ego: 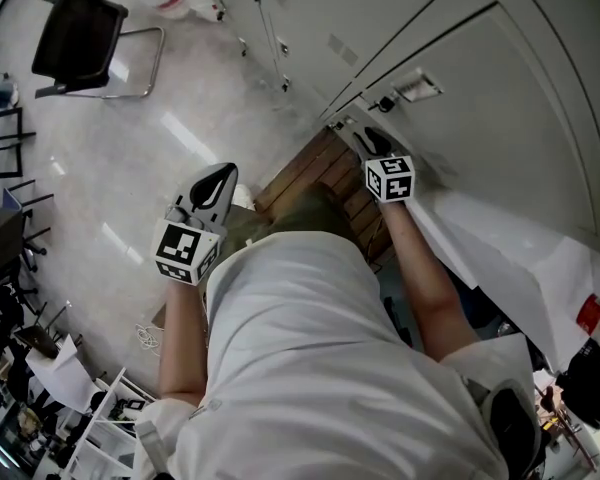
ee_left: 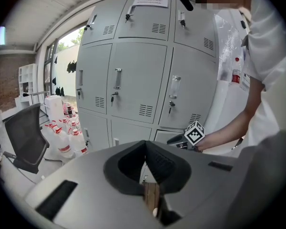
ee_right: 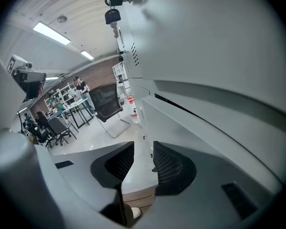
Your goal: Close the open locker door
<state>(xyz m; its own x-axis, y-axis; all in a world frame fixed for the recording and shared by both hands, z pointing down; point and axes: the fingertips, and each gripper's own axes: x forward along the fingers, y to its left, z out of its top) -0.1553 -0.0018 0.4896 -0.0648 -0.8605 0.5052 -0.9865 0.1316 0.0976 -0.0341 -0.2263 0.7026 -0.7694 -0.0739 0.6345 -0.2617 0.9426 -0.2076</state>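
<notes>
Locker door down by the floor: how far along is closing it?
Done: nothing yet; the low locker door juts out from the locker front, with a dark gap along its top. In hand: the right gripper, jaws apart, is close up to that door, though contact is unclear. The left gripper hangs back, shut and empty. Left: push the door flush.
</notes>
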